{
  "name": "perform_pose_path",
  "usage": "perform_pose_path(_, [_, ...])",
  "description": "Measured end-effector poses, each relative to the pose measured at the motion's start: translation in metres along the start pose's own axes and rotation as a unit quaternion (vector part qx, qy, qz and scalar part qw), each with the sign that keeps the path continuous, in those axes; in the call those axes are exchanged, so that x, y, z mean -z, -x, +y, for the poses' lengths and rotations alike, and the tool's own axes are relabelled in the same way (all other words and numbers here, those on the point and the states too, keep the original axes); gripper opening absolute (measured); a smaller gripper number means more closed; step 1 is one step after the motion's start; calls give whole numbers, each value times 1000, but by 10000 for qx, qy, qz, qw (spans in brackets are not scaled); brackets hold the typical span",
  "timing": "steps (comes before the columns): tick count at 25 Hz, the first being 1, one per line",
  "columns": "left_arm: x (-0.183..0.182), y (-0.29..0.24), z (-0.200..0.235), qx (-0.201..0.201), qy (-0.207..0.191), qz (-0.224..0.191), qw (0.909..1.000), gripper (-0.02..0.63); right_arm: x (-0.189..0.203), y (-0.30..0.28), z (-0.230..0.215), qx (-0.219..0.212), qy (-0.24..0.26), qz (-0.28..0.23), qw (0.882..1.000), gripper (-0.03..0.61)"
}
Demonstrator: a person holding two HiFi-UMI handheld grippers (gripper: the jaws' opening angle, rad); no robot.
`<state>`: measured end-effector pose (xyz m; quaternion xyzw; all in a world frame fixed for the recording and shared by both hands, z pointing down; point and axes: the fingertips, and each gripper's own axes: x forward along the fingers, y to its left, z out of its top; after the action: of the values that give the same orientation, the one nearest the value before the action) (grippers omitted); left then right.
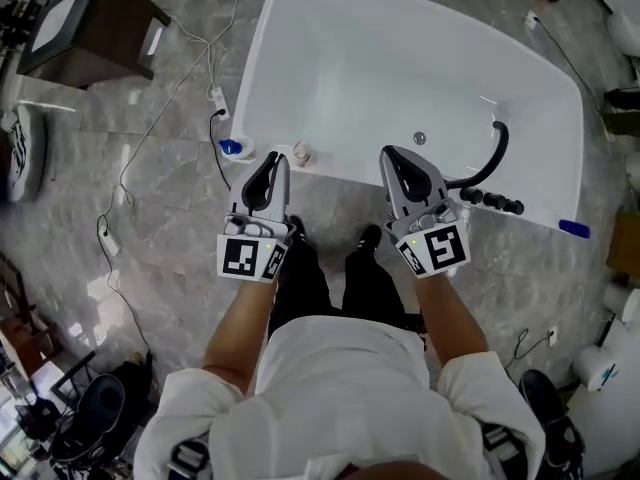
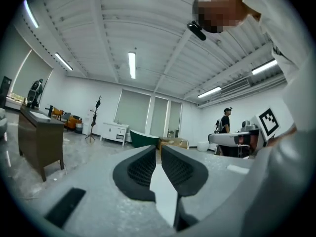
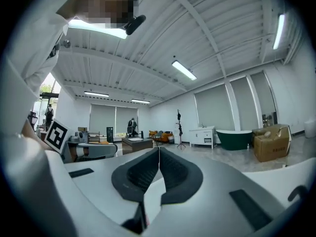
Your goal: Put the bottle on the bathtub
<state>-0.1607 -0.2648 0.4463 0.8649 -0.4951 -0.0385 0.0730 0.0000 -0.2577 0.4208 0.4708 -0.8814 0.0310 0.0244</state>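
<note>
Hovering by the white bathtub's [image 1: 330,68] near rim, the left claw [image 1: 279,159] sits a sliver apart, empty; the right claw [image 1: 389,154] is pressed together, empty.

The grey tiled floor [image 1: 170,218] carries a white bathtub [image 1: 400,58], a dark cabinet [image 1: 100,28] and loose cables [image 1: 122,183].

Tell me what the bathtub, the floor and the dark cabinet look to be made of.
Bathtub: smooth glossy white, likely acrylic or enamel, judging by the soft sheen and the one-piece moulded shape.
Floor: polished grey stone or marble-look tile, with veining, joint lines and light reflections.
Cabinet: dark brown and matte, probably wood or veneer. It is too small to see any grain.
</note>
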Motion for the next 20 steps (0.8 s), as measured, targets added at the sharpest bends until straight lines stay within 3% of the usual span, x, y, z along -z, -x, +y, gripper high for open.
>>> perform_pose_path(4, [-71,-3,-4,131,-193,-386,9990,29,-71,13,-7,-81,456,-274,9986,15])
perform_pose_path(11, [-150,-6,-1,266,-364,-678,9967,20,-148,60,-42,457,587,-552,9957,15])
perform_pose_path(15, [-173,0,-3,427,-378,-600,9966,20,-172,94,-59,719,718,-634,9928,15])
perform_pose_path(20, [-181,1,-2,883,-61,-362,9954,18,-207,134,-78,1133,908,-858,9857,15])
